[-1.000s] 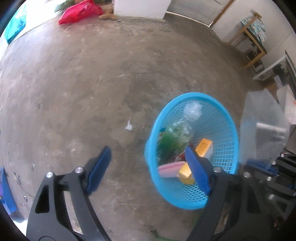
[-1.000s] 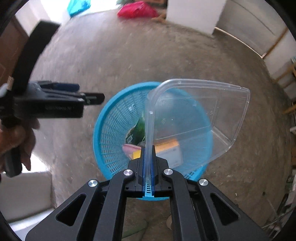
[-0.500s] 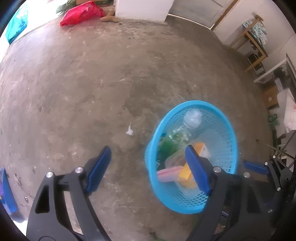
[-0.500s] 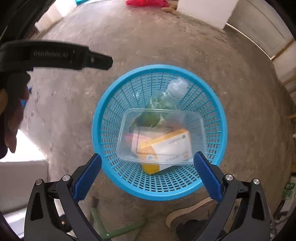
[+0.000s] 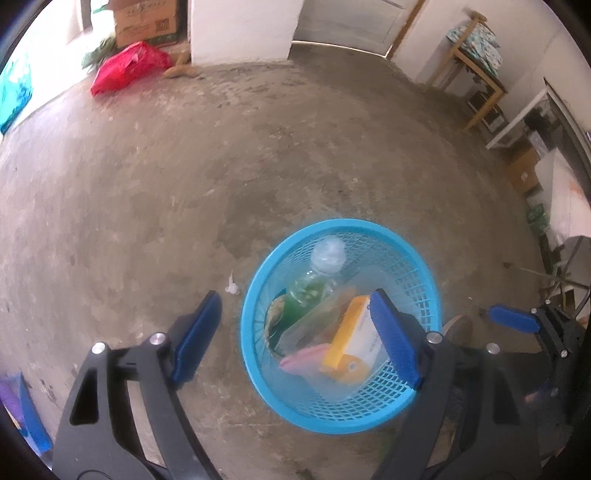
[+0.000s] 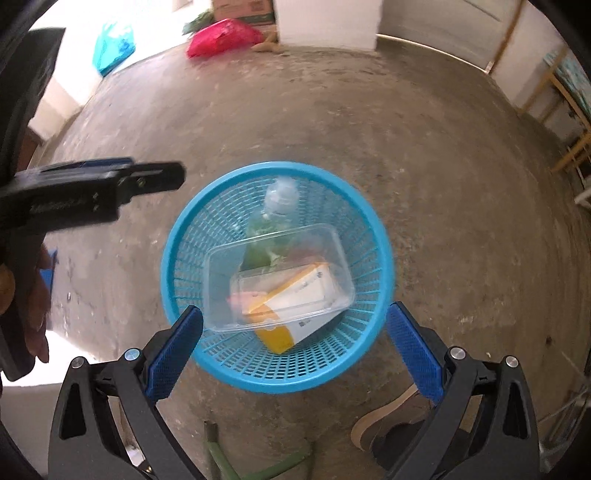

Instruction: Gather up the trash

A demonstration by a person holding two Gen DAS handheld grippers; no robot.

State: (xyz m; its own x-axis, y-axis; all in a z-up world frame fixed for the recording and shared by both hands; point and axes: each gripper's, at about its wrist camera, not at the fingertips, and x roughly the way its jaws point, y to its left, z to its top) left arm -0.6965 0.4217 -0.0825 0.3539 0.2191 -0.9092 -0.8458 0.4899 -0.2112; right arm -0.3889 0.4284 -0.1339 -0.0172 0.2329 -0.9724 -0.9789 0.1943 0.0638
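A blue mesh basket (image 6: 376,236) stands on the concrete floor; it also shows in the left wrist view (image 5: 424,280). Inside lie a clear plastic tray (image 6: 332,251), an orange and white box (image 6: 295,295), a green plastic bottle (image 6: 273,218) and a pink item (image 6: 243,297). My right gripper (image 6: 293,349) is open and empty, held above the basket's near rim. My left gripper (image 5: 299,339) is open and empty, above the basket's left side. A small white scrap (image 5: 232,287) lies on the floor left of the basket.
A red bag (image 5: 125,66) and a cardboard box (image 5: 144,18) lie by the far white pillar (image 5: 240,29). A teal bag (image 6: 110,46) is at far left. Wooden furniture (image 5: 476,70) stands at the right. A shoe (image 6: 388,428) and a green stick (image 6: 258,469) lie near me.
My right gripper opened and let go of the clear tray, which dropped into the basket over the box. Both grippers rose and drew back a little.
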